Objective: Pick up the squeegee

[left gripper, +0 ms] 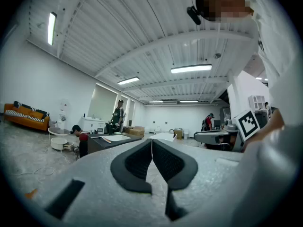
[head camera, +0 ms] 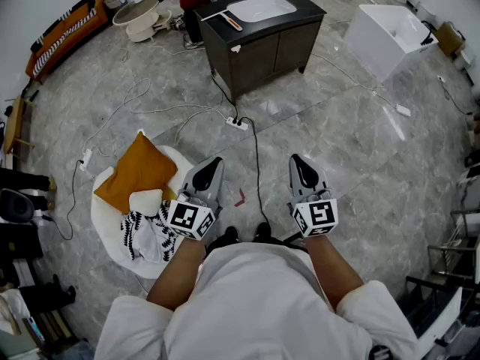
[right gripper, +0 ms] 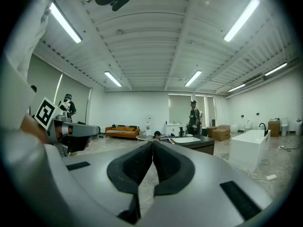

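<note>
The squeegee is seen on the dark vanity, left of its sink, well apart from both grippers. The left gripper and right gripper are held level, jaws pressed together, empty.

The grey marble floor carries a dark cabinet, a white bathtub, a power strip, cables and a round white mat under an orange pillow. On the cabinet's tabletop, a squeegee lies beside the sink.

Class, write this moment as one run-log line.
left gripper: shut, empty | right gripper: shut, empty | squeegee: on cabinet, untouched
</note>
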`<state>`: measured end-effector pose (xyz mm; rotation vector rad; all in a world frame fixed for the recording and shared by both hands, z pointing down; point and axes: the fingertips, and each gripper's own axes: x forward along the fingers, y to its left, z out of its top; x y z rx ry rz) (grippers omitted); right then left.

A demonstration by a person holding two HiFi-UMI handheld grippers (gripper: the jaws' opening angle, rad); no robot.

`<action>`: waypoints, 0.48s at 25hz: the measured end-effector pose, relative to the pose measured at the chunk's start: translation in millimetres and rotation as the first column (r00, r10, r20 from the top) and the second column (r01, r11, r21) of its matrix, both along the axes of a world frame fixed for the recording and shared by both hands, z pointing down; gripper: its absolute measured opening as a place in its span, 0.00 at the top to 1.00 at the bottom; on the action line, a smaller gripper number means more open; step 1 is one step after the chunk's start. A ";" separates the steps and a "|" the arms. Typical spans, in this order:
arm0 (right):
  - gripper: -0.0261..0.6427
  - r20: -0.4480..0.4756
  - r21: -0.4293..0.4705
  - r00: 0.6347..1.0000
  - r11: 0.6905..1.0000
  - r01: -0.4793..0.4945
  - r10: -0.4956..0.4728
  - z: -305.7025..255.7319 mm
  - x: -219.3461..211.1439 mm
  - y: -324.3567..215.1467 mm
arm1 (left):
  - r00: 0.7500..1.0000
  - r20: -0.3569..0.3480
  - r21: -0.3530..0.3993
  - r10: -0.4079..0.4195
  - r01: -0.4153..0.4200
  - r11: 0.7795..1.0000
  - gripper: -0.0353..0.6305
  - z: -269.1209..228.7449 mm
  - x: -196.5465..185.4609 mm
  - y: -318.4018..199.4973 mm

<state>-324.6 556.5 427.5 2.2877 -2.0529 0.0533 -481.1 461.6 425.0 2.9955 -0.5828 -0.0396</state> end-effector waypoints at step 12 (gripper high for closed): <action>0.94 0.017 0.023 1.000 1.000 0.020 -0.021 -6.6 22.6 -3.6 | 0.999 0.035 -0.005 -0.009 0.009 1.000 0.92 1.2 18.4 0.9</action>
